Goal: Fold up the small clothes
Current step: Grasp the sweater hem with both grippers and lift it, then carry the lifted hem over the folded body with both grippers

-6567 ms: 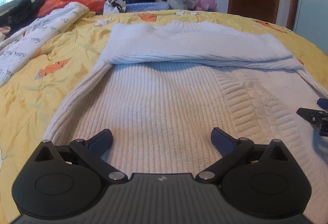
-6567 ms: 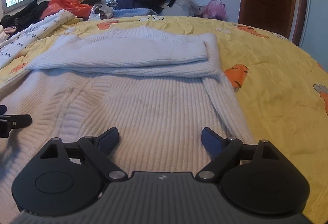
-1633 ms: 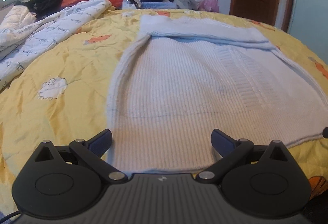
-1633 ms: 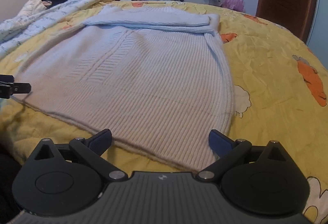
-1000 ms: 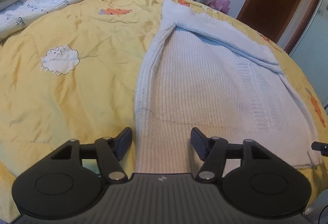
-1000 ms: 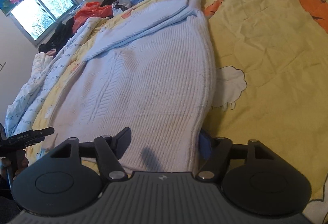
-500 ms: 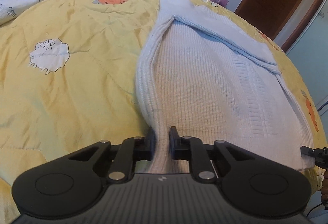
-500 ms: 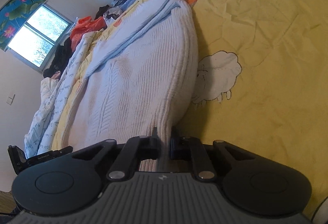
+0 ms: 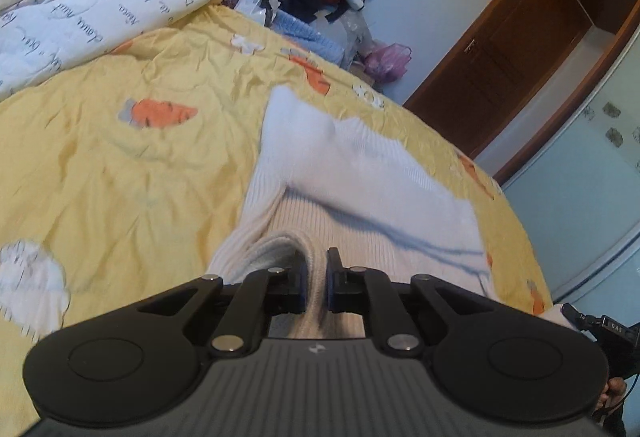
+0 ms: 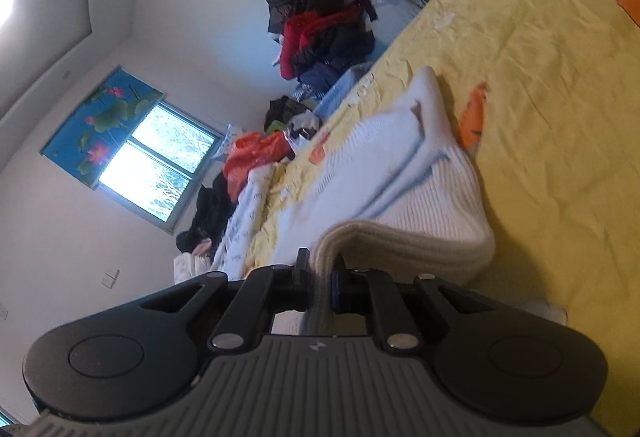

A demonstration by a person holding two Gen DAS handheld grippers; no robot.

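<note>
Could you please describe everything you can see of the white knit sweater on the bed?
The white sweater is a ribbed knit, cream-white, lying on the yellow carrot-print bedspread. Its sleeves are folded flat across the far chest end. The near ribbed hem is lifted and curled over toward the far end: the left gripper is shut on one corner of the hem, and the right gripper on the other. The middle of the body is bunched and partly hidden behind the raised hem.

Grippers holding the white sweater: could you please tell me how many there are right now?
2. The left gripper is shut on the white sweater at its near-left hem; the right gripper is shut on the hem's near-right corner, lifted off the yellow bedspread.
</note>
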